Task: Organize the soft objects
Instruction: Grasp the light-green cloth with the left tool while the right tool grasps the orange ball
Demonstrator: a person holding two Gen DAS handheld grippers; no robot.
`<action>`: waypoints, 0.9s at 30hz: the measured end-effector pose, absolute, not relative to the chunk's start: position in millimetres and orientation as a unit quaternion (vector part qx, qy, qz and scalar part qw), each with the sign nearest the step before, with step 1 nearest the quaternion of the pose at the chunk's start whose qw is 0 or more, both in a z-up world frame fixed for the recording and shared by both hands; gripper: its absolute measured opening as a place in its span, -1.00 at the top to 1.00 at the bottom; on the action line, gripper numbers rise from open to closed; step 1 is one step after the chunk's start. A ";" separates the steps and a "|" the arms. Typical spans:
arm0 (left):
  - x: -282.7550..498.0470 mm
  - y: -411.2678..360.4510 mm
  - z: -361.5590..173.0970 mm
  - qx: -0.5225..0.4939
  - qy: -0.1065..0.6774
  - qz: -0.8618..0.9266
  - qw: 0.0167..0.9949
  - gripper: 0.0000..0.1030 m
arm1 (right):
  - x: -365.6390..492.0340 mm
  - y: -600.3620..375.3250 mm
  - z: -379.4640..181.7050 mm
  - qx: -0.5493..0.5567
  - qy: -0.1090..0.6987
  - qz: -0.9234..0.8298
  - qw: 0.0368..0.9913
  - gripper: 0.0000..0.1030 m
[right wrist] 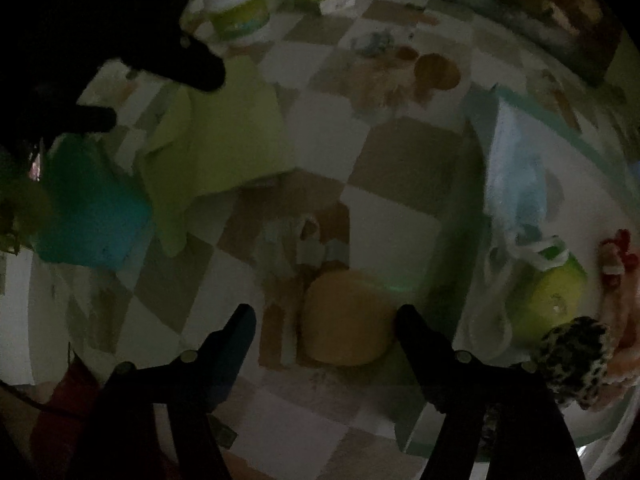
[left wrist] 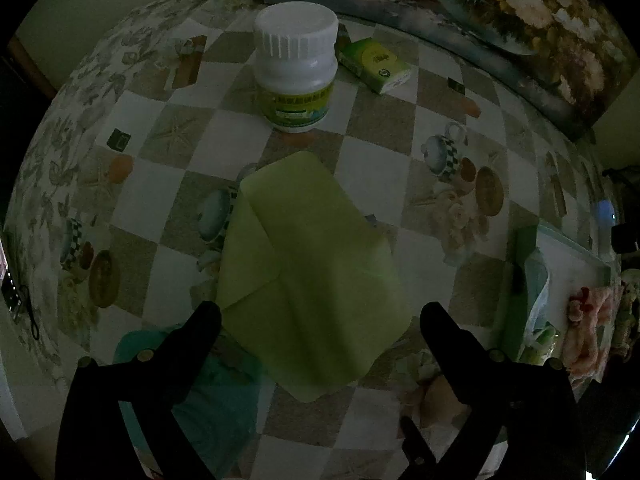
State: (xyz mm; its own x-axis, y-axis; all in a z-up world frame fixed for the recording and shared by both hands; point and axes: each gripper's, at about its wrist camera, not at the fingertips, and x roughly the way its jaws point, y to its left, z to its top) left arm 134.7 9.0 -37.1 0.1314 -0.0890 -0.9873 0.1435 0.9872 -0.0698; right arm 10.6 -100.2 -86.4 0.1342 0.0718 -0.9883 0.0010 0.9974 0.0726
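A folded light-green cloth (left wrist: pixel 308 276) lies on the checked tablecloth, partly over a teal cloth (left wrist: pixel 208 392). My left gripper (left wrist: pixel 320 312) is open, its fingers either side of the green cloth's near end. In the right wrist view the green cloth (right wrist: pixel 224 140) and teal cloth (right wrist: pixel 92 216) lie at the left under the left gripper's dark fingers (right wrist: pixel 200 68). My right gripper (right wrist: pixel 324 316) is open around a yellow-orange soft object (right wrist: pixel 344 320) on the table. A white tray (right wrist: pixel 520 128) at the right holds soft things.
A white pill bottle (left wrist: pixel 296 64) and a green box (left wrist: pixel 372 64) stand at the back, before a floral panel (left wrist: pixel 500 8). The tray (left wrist: pixel 568 252) holds a plastic bag (right wrist: pixel 520 208), a green round object (right wrist: pixel 552 300), a spotted item (right wrist: pixel 576 356) and a pink toy (left wrist: pixel 588 324).
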 end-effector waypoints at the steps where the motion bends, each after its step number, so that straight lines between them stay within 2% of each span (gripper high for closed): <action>1: 134.6 9.3 -37.1 0.021 0.654 -0.077 0.752 -0.94 | 11.1 -98.7 -86.1 0.020 0.656 0.023 0.754 -0.43; 4: 134.2 10.1 -37.8 0.022 0.654 -0.078 0.752 -0.94 | 11.4 -95.5 -87.1 0.004 0.657 0.020 0.754 -0.40; 8: 134.2 10.1 -38.0 0.022 0.654 -0.078 0.752 -0.94 | 13.1 -94.0 -86.0 -0.013 0.653 0.013 0.757 -0.11; 10: 134.1 10.2 -38.9 0.021 0.655 -0.078 0.752 -0.94 | 14.4 -96.4 -84.0 -0.009 0.652 0.008 0.758 -0.04; 23: 141.2 -1.0 -48.8 0.027 0.652 -0.081 0.753 -0.92 | 20.3 -109.1 -78.4 0.007 0.637 -0.017 0.771 -0.05; 25: 142.6 -4.3 -48.4 0.035 0.646 -0.082 0.758 -0.82 | 24.8 -109.2 -78.3 0.007 0.635 -0.020 0.773 -0.05; 27: 145.1 -8.8 -50.7 0.033 0.646 -0.089 0.758 -0.51 | 25.6 -109.0 -77.4 0.007 0.634 -0.019 0.773 -0.05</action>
State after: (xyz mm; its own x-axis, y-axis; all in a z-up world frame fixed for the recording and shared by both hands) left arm 145.1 -8.8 -50.7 0.1506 -0.0925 -0.9842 0.1783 0.9818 -0.0650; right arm 25.6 -109.0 -77.4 0.1951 -0.0213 -0.9805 0.0384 0.9992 -0.0140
